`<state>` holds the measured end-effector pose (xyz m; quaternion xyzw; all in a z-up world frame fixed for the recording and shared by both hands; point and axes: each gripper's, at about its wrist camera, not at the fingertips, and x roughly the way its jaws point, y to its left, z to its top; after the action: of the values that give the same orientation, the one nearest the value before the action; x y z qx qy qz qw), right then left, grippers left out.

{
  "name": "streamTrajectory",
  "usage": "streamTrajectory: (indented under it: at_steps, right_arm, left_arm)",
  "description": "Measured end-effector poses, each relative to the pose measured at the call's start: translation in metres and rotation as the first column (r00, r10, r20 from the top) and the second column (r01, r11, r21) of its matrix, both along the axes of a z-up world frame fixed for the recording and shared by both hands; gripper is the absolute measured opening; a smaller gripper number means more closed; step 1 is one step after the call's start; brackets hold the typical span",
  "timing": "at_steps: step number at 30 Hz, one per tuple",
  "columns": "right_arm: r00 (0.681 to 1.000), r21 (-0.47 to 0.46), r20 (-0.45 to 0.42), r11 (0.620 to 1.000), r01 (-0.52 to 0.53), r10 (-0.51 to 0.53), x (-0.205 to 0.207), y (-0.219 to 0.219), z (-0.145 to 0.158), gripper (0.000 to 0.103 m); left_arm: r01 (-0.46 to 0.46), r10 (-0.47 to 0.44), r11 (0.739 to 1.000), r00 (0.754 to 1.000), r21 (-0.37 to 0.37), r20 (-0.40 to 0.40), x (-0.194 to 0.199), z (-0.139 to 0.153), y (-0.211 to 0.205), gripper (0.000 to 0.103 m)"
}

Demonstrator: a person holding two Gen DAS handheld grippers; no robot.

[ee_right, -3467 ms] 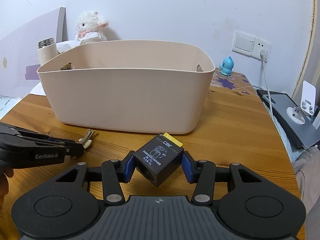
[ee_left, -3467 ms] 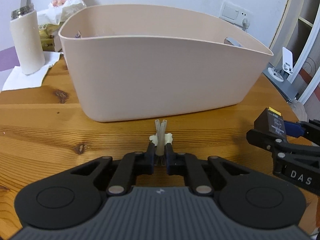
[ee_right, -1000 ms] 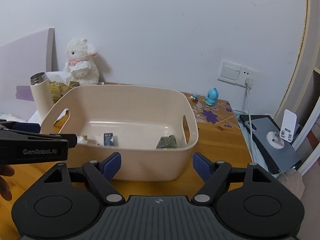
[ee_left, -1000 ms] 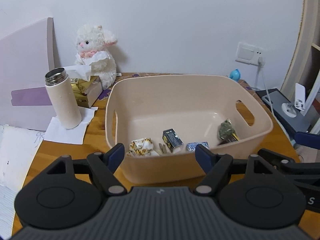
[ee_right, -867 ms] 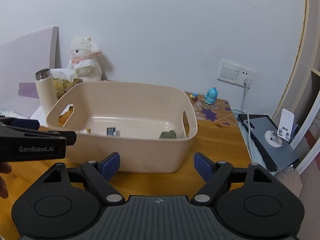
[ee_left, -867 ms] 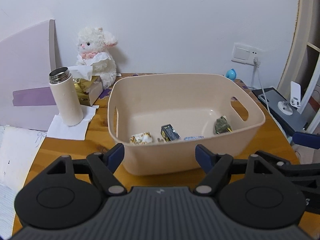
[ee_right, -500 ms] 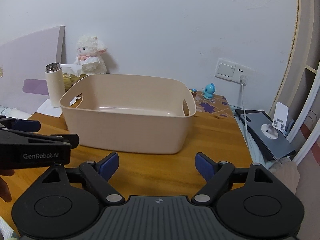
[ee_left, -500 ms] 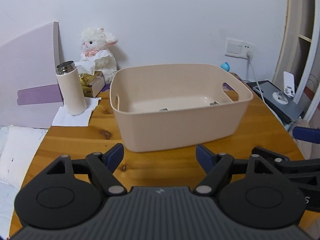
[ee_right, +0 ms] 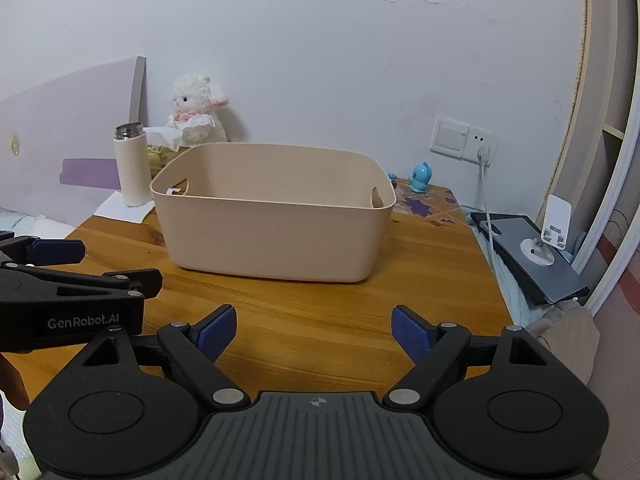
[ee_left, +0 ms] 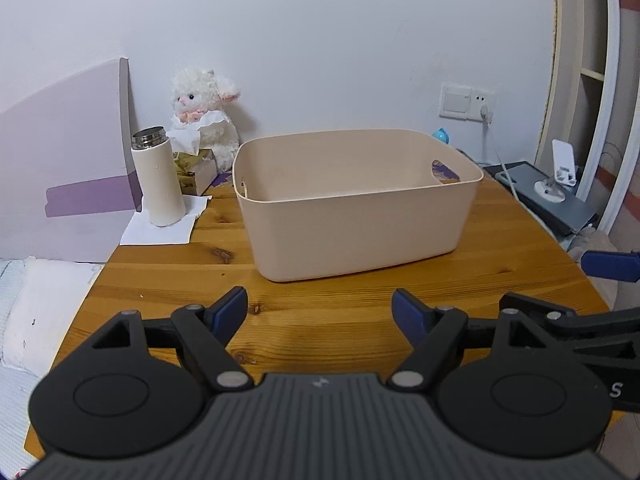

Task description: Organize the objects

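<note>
A: Where do the two tools stand now?

B: Both are low over the near edge of the wooden surface point(ee_left: 344, 320), well apart from the beige bin point(ee_left: 356, 220). The left gripper point(ee_left: 320, 312) has its jaws wide apart with nothing between them, only bare wood. The right gripper point(ee_right: 314, 328) also carries nothing; its jaws are spread and, I think, opening a little more.

A: And the things to organize?

B: From this low angle I cannot see into the bin, so I cannot tell what lies inside. No loose item lies on the wood in front of it. At the back left a white bottle point(ee_left: 158, 178) stands on a paper napkin point(ee_left: 160, 228), beside a tissue box point(ee_left: 194, 170) and a plush lamb point(ee_left: 204, 120). A small blue figure point(ee_right: 420, 178) sits near the wall socket.

A: So what is good to do?

B: In my judgement the sorting looks nearly finished, or a next item must be chosen. I would keep both grippers open and level, look over the whole surface first, and approach anything tall, like the bottle, from the side so it does not tip. Also the two tools are close together; they should not cross.
</note>
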<state>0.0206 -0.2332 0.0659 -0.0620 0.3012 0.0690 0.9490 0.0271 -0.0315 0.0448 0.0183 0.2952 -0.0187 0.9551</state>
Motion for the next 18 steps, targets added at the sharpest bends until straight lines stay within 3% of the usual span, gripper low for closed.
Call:
streamTrajectory:
  at_steps: [18]
  right_arm:
    - [0.999, 0.035, 0.02, 0.999, 0.034, -0.035, -0.028, -0.01, 0.016, 0.09]
  left_arm:
    - [0.026, -0.026, 1.0, 0.999, 0.003, 0.021, -0.03, 0.029, -0.001, 0.08]
